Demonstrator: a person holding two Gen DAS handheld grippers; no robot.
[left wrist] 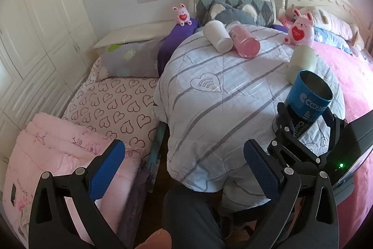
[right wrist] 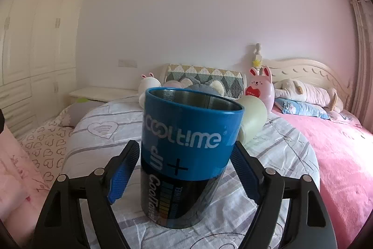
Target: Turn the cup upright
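Observation:
A blue and black cup with white lettering stands upright, mouth up, on the striped quilt. My right gripper has its blue pads on either side of the cup; a small gap shows at each pad, so the jaws stand open around it. The cup and the right gripper also show at the right of the left wrist view. My left gripper is open and empty, low over the bed's front edge, left of the cup.
A white cup, a pink cup and a pale green cup lie on their sides on the quilt. Pink plush rabbits and pillows sit at the headboard. A folded pink blanket lies left.

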